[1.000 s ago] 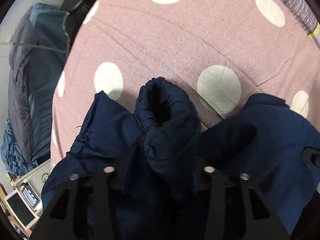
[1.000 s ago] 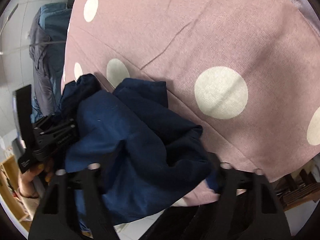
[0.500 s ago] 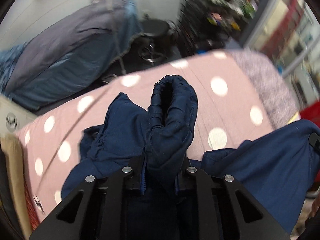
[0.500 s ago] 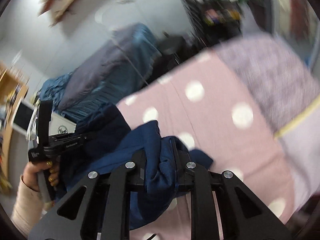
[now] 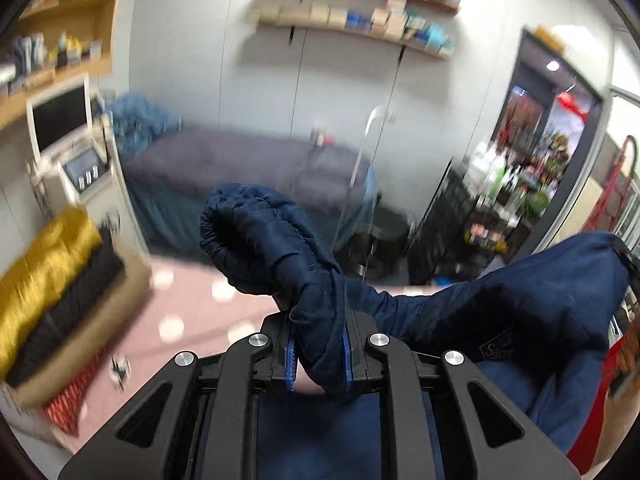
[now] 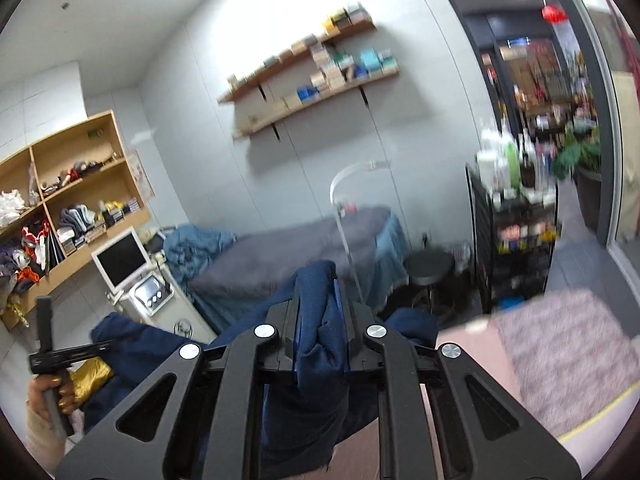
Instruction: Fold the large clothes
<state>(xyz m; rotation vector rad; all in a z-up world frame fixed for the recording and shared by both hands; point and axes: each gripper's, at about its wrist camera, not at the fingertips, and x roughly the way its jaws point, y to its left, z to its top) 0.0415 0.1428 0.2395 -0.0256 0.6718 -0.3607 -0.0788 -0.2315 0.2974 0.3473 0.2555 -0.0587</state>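
A navy blue garment point(image 5: 516, 312) hangs in the air, stretched between my two grippers above the pink polka-dot bed cover point(image 5: 188, 316). My left gripper point(image 5: 318, 354) is shut on a bunched, gathered end of it point(image 5: 260, 240) that sticks up past the fingers. My right gripper point(image 6: 318, 320) is shut on a thick fold of the same garment point(image 6: 316, 360). In the right wrist view the left gripper point(image 6: 106, 346) shows at the lower left, held by a hand point(image 6: 52, 394), with cloth sagging between the two.
A grey-covered treatment bed point(image 6: 288, 256) stands across the room, with a black stool point(image 6: 430, 268), a black trolley of bottles point(image 6: 516, 216) and a machine with a screen point(image 6: 120, 258). Folded yellow and black cloths point(image 5: 52, 272) lie at the left. A mauve blanket point(image 6: 560, 352) covers the right.
Both grippers closed on the navy garment and rose with it off the pink cover. Both views swung up from the bed to the room.
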